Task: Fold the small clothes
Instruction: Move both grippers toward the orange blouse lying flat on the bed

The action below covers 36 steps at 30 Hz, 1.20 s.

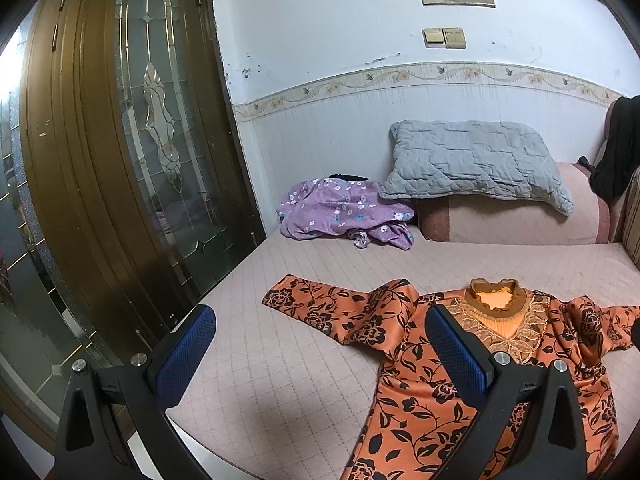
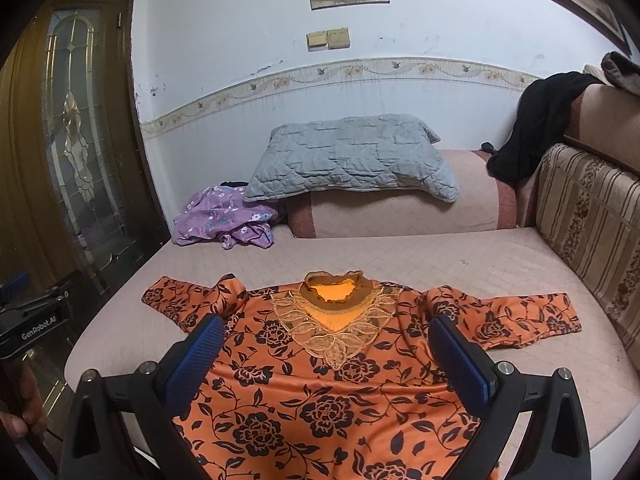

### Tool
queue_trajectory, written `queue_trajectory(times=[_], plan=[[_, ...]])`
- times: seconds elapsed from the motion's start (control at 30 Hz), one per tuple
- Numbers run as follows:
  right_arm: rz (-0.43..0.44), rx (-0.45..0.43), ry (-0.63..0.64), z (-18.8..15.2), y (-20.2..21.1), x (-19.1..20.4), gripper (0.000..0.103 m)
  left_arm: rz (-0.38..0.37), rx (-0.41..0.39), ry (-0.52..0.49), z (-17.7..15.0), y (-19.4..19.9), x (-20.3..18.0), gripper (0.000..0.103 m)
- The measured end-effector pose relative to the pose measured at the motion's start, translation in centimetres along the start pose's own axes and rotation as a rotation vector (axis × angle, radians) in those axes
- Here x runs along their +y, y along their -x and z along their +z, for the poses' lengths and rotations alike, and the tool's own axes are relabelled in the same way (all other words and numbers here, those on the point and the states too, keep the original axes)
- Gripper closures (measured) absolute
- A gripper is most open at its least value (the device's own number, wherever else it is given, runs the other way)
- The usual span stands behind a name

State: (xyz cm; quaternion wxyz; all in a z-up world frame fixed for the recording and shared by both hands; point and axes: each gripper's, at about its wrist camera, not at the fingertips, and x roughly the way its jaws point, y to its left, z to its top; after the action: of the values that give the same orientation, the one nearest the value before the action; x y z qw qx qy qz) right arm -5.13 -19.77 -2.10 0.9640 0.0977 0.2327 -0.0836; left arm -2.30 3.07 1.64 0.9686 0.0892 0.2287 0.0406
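An orange top with black flowers and a lace collar (image 2: pixel 332 364) lies spread flat, front up, on the pink bed (image 2: pixel 400 256), both sleeves out to the sides. It also shows in the left wrist view (image 1: pixel 460 360). My right gripper (image 2: pixel 324 348) is open and empty, held above the top's chest. My left gripper (image 1: pixel 320 340) is open and empty, above the bed to the left of the top, near its left sleeve (image 1: pixel 316 304). The left gripper's body also shows at the left edge of the right wrist view (image 2: pixel 36 324).
A crumpled purple flowered garment (image 2: pixel 224 220) lies at the bed's far left by a grey pillow (image 2: pixel 352 156) on a bolster. A striped cushion (image 2: pixel 588 232) and black clothes (image 2: pixel 532 120) are on the right. A wooden glass door (image 1: pixel 120 140) stands at the left.
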Motion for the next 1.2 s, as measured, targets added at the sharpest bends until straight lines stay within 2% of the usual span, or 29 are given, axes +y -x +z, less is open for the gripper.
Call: queue_trajectory(times=[0.37, 0.57, 0.73, 0.9, 1.03, 1.2], plan=[[0.023, 0.014, 0.009, 0.1, -3.0, -0.6, 0.000, 0.041, 0.018, -0.037, 0.3, -0.9, -1.4, 0.000], [-0.009, -0.001, 0.034, -0.4, -5.3, -2.7, 0.000, 0.074, 0.016, -0.085, 0.5, -1.1, -3.5, 0.000], [-0.070, 0.036, 0.002, -0.6, -6.9, -6.4, 0.000, 0.058, 0.024, -0.111, 0.6, -1.5, -6.1, 0.000], [-0.093, 0.047, -0.051, -0.6, -7.6, -9.2, 0.000, 0.021, 0.027, -0.131, 0.7, -1.5, -8.4, 0.000], [-0.112, 0.071, -0.045, -1.2, -8.2, -9.7, 0.000, -0.001, 0.020, -0.143, 0.7, -1.3, -9.6, 0.000], [-0.137, 0.060, -0.021, -1.6, -8.4, -9.3, 0.000, -0.021, 0.020, -0.142, 0.7, -1.2, -10.1, 0.000]])
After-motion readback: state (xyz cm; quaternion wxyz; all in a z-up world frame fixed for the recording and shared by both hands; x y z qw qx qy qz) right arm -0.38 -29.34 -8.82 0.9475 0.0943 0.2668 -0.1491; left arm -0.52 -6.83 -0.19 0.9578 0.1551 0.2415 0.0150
